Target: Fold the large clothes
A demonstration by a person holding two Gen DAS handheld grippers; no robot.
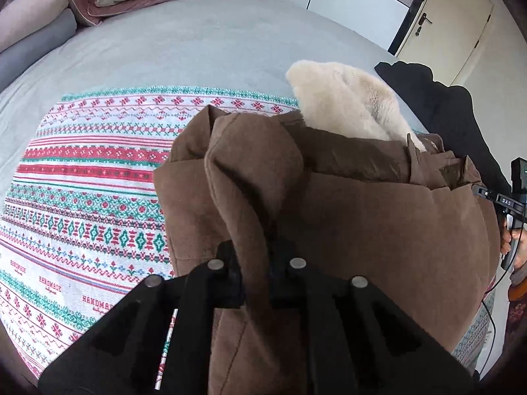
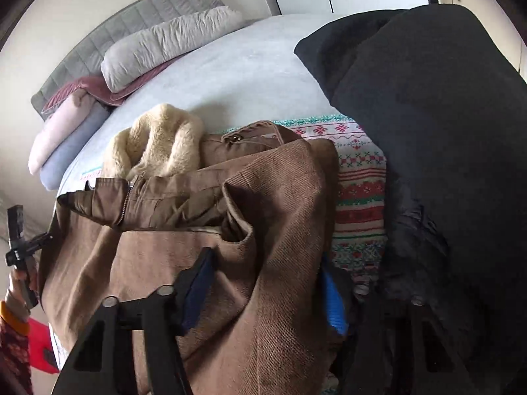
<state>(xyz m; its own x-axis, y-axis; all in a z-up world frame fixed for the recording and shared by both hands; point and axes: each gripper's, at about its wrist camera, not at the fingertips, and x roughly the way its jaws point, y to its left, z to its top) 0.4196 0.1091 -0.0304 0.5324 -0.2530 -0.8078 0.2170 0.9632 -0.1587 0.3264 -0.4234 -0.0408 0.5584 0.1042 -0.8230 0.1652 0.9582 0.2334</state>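
Your left gripper (image 1: 255, 263) had its jaws pressed together on a raised fold of the brown coat (image 1: 378, 223), the cloth running up between them and over the near edge of the bed. Your right gripper (image 2: 263, 291) had its jaws pinching a thicker bunch of the same brown coat (image 2: 184, 256), the blue pads (image 2: 332, 306) squeezing the fabric from both sides. The coat lay in a heap on the patterned blanket (image 1: 82, 177), partly doubled over, with its open zipper (image 2: 123, 205) and shiny lining turned upward near the middle. Its cream fleece collar (image 1: 346, 105) stuck out at the far end, resting on the grey bedsheet (image 1: 171, 49). A black garment (image 2: 434, 138) sat just right of the coat, spread over the right side of the blanket and close against your right gripper. At the far left of the bed were pillows (image 2: 164, 42) stacked on a pink cover, with rolled bedding (image 2: 62, 141) beside them and a grey padded headboard (image 2: 108, 29) behind. A white door (image 1: 451, 19) stood at the far right of the room. Your hand (image 2: 19, 283) on the left gripper's handle showed at the left edge of the right wrist view.
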